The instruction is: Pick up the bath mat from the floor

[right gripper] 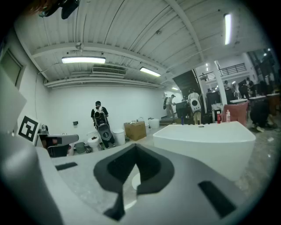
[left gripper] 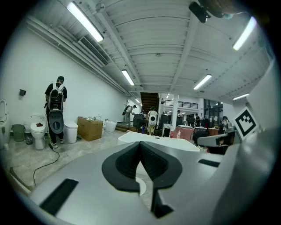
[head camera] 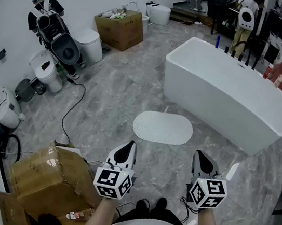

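Note:
A white oval bath mat [head camera: 163, 127] lies flat on the grey marbled floor, just in front of the white bathtub [head camera: 228, 93]. My left gripper [head camera: 131, 144] hangs shut and holds nothing, short of the mat's near left edge. My right gripper [head camera: 197, 154] is shut too, with nothing in it, near the mat's right end. Between the closed jaws a sliver of the mat [left gripper: 139, 186] shows in the left gripper view, and the mat [right gripper: 132, 181] peeks through in the right gripper view. Both grippers point nearly level.
Cardboard boxes [head camera: 48, 171] crowd the floor at my lower left, with a black cable [head camera: 70, 109] running past. Toilets [head camera: 88, 44] and a person [head camera: 54, 28] stand along the left wall. Another box [head camera: 119, 27] sits at the back. Bottles line the tub's far rim.

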`<action>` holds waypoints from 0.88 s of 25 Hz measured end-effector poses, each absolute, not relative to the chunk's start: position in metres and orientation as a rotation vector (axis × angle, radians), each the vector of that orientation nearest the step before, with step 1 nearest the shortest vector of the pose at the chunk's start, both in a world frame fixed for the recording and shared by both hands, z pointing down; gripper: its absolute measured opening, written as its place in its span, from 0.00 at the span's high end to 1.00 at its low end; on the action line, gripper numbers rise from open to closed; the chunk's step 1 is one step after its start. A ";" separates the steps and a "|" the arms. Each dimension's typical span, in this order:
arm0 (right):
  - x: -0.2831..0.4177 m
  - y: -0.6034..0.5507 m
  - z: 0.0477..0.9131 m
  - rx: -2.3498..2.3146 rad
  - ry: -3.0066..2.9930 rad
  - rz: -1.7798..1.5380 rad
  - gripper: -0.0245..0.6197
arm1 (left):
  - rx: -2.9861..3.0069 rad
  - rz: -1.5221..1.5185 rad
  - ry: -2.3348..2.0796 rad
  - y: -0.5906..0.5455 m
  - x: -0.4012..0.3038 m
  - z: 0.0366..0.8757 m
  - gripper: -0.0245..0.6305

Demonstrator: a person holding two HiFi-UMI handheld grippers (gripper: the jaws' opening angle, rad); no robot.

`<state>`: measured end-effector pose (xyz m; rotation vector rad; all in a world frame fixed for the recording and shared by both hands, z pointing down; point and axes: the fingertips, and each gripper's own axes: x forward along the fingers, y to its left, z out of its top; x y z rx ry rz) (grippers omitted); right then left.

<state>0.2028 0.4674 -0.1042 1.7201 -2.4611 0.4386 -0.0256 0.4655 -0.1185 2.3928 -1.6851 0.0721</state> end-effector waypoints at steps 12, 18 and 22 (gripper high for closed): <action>0.236 0.465 -0.097 1.794 -2.406 0.434 0.96 | 2.351 0.109 -1.727 0.463 -0.008 -0.111 0.92; 0.257 0.460 -0.089 1.782 -2.384 0.460 0.90 | 2.316 0.076 -1.748 0.457 -0.004 -0.109 0.80; 0.271 0.460 -0.079 1.760 -2.356 0.504 0.81 | 2.286 0.058 -1.778 0.457 -0.004 -0.109 0.76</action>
